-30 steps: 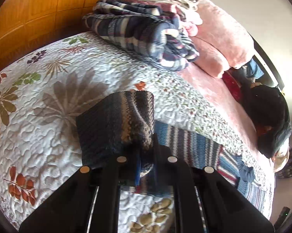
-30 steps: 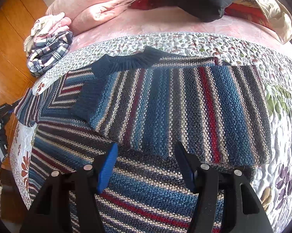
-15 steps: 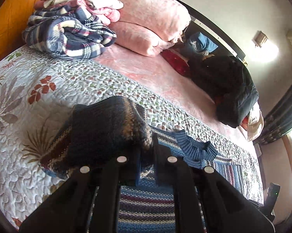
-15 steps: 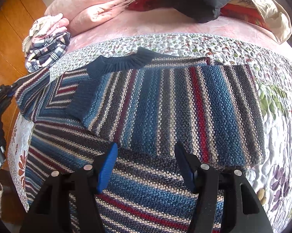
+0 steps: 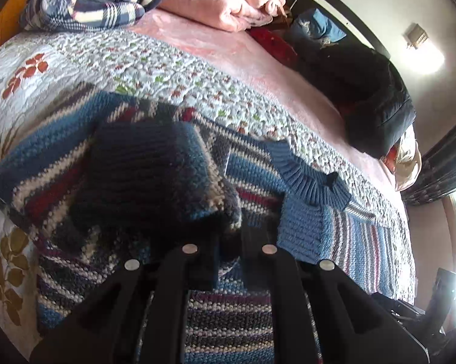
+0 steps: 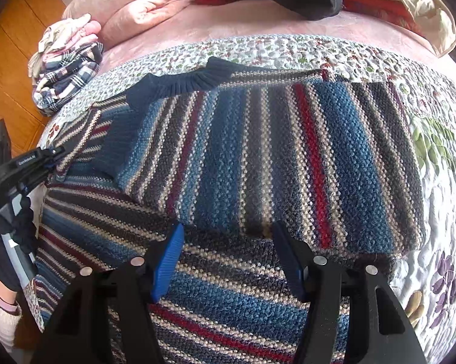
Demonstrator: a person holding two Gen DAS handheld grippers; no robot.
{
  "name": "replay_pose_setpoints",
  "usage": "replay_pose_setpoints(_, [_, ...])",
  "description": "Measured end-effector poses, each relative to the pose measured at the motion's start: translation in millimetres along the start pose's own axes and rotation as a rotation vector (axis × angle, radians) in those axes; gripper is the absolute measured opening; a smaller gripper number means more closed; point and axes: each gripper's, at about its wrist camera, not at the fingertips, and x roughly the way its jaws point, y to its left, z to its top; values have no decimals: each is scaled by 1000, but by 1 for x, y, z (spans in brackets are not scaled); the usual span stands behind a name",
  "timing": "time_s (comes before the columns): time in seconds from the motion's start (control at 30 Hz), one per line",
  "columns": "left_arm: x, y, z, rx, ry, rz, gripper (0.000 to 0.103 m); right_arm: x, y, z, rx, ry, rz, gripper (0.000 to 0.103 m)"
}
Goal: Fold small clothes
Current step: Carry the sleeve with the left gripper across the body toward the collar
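The left hand-held gripper [image 5: 229, 239] is clamped on the dark cuff of the striped sweater's sleeve [image 5: 155, 176], held above the body. The right hand-held gripper [image 6: 228, 257] hovers wide open, gripping nothing, over the sweater [image 6: 273, 157] spread flat on the quilted bed [image 6: 440, 182] ahead.

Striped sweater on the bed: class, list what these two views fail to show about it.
- Left wrist view: the sleeve cuff fills the foreground and hides the left tool tips.
- Right wrist view: the sweater hem runs off the bottom edge, behind the open right tool.
- Both views: the sweater's underside is hidden against the quilt.
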Motion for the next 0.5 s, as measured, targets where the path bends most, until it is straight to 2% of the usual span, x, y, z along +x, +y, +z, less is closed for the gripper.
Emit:
replay_pose_setpoints(0.13, [12, 12, -6, -22, 63, -28, 12, 2, 3, 1, -7, 8, -13, 63])
replay_pose_setpoints(0.27, [-20, 23, -11, -44, 88, -103, 13, -2, 9, 8, -4, 4, -2, 63])
replay_pose_setpoints(0.37, [-63, 40, -18, -51, 53, -145, 13, -8, 24, 17, -27, -9, 26, 63])
replay_pose_setpoints(0.5, [-109, 65, -11, -28, -53, -64, 13, -9, 56, 31, -68, -13, 69, 63])
